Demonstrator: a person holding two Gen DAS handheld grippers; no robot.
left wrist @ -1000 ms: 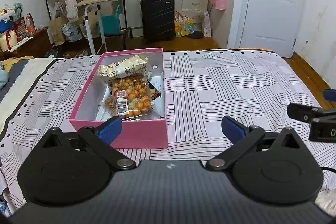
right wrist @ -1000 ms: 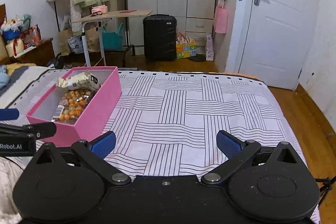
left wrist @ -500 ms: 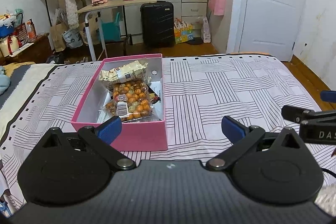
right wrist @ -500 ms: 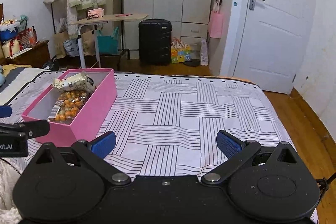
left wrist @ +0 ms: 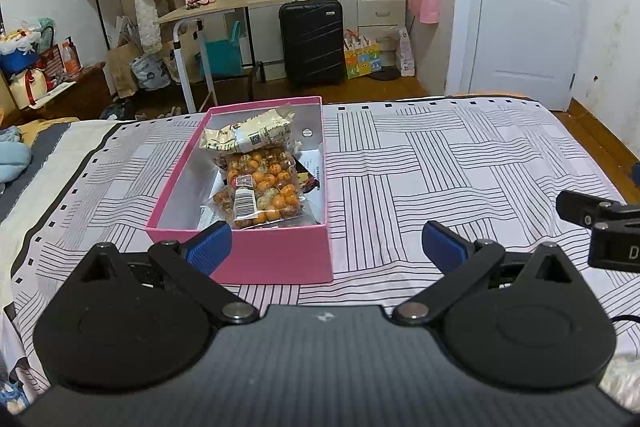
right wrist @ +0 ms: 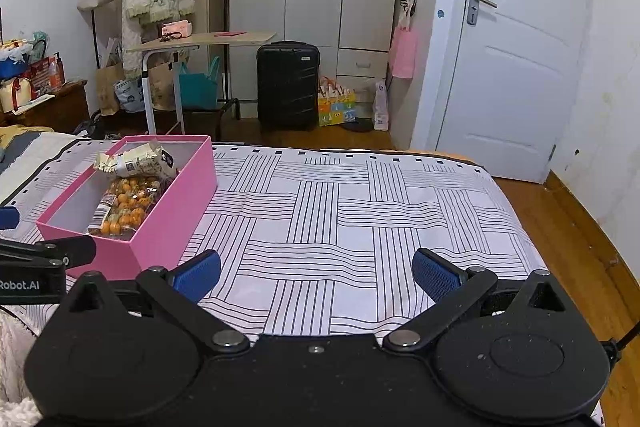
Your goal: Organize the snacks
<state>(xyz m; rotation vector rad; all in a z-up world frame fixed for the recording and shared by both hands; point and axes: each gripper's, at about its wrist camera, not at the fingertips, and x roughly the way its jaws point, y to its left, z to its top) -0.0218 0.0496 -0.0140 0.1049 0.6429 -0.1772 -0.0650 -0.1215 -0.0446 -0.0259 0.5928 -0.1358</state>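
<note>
While the bed (left wrist: 440, 163) shows no loose snacks, the pink box (left wrist: 280, 259) at centre-left holds the snack bags (left wrist: 260, 183); the task looks nearly complete. Left hand-held gripper (left wrist: 326, 245) and right hand-held gripper (right wrist: 316, 273) gape empty.

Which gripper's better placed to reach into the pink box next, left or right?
Left, probably. The left gripper is open and faces the pink box head-on, snack bags straight ahead. The right gripper, also open, points at bare bedspread, with the box off to its left.
</note>
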